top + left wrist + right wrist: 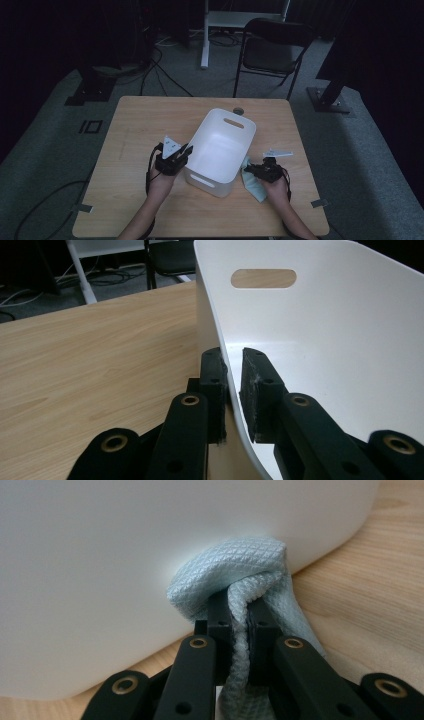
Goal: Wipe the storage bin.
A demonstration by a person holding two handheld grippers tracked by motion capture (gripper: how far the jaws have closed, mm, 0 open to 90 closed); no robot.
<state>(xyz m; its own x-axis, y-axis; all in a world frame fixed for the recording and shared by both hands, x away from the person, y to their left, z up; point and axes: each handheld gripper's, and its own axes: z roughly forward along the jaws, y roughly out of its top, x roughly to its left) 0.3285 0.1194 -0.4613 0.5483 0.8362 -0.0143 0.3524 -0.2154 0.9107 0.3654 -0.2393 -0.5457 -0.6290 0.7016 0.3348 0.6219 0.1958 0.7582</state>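
A white plastic basin [220, 145] with slot handles stands slanted in the middle of the wooden table [145, 120]. My left gripper [186, 150] is at its left rim. In the left gripper view the jaws [232, 357] sit one on each side of the thin basin wall [325, 340], shut on it. My right gripper [248, 169] is at the basin's right side, low by the table. It is shut on a fold of a light blue waffle cloth [235, 560], which bunches against the basin's outer wall [125, 555]. The rest of the cloth [255, 187] lies on the table.
A small round grommet [238, 110] sits in the table's far edge behind the basin. On the floor beyond the table are a black folding chair [272, 47], a white desk leg [204, 35] and cables [160, 75].
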